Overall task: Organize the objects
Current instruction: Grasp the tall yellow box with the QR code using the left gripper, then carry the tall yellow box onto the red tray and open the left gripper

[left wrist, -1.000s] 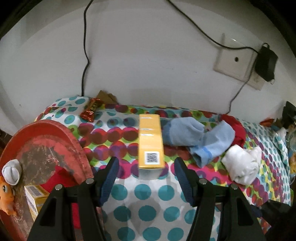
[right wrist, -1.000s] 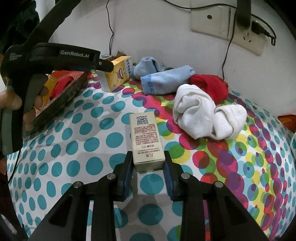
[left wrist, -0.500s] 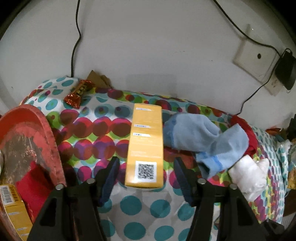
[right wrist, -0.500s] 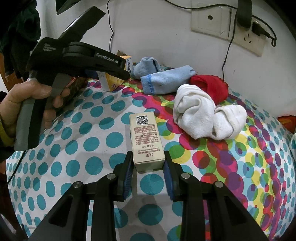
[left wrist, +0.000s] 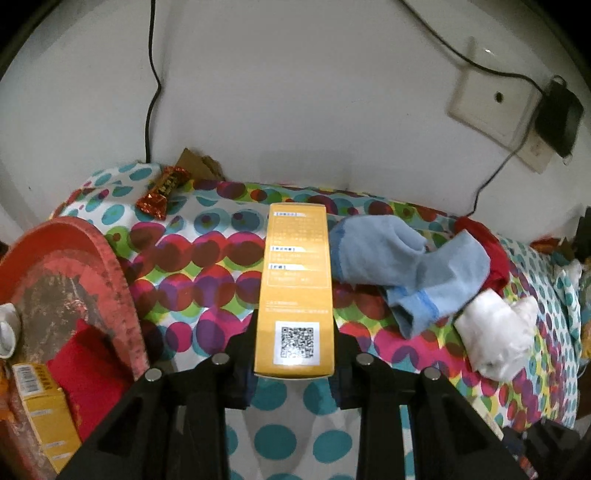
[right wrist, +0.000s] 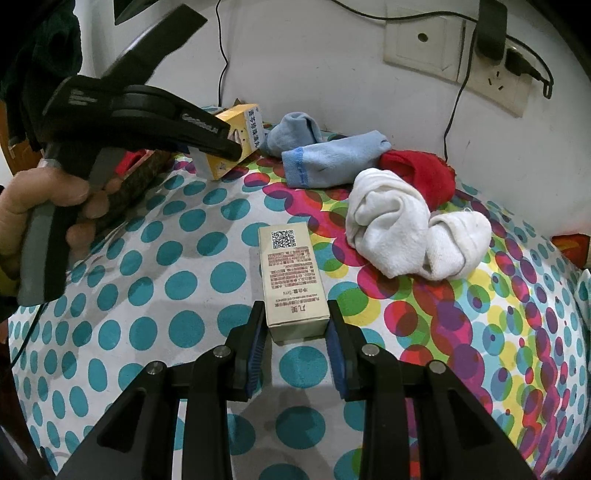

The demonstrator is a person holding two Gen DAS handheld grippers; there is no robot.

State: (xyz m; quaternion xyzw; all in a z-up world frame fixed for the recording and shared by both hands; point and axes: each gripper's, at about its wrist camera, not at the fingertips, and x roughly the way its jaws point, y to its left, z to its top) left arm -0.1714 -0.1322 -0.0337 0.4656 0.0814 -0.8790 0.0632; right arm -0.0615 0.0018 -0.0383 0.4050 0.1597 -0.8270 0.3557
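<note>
Landmark: polka-dot cloth (right wrist: 177,291), spread across the whole surface, against a white wall (left wrist: 295,92).
Left gripper (left wrist: 293,363): jaws closing on the near end of the yellow box (left wrist: 295,291), one finger flush against each long side; whether the pads press yet cannot be told. The person's hand (right wrist: 48,206) grips its handle at the cloth's left side in the right wrist view.
Yellow box: between the left fingers, QR label nearest the camera, long axis pointing toward the wall; it sits at the rear left of the cloth, beside the blue socks.
Right gripper (right wrist: 297,332): clamped on the near end of the beige box (right wrist: 291,284).
Beige box: lying flat near the middle of the cloth, QR label at its far end.
Blue socks (right wrist: 325,155): rear of the cloth, near the wall.
Red cloth item (right wrist: 421,173): touching the blue socks, on their right.
White socks (right wrist: 406,232): balled, in front of the red item, right of the beige box.
Red tray (left wrist: 70,280): worn, at the cloth's left edge; holds a second yellow box (left wrist: 44,410) and a red item (left wrist: 88,380).
Candy wrapper (left wrist: 162,192): far left corner of the cloth, near the wall.
Wall socket (right wrist: 458,48): above the cloth, with a plugged-in black adapter (right wrist: 491,29).
</note>
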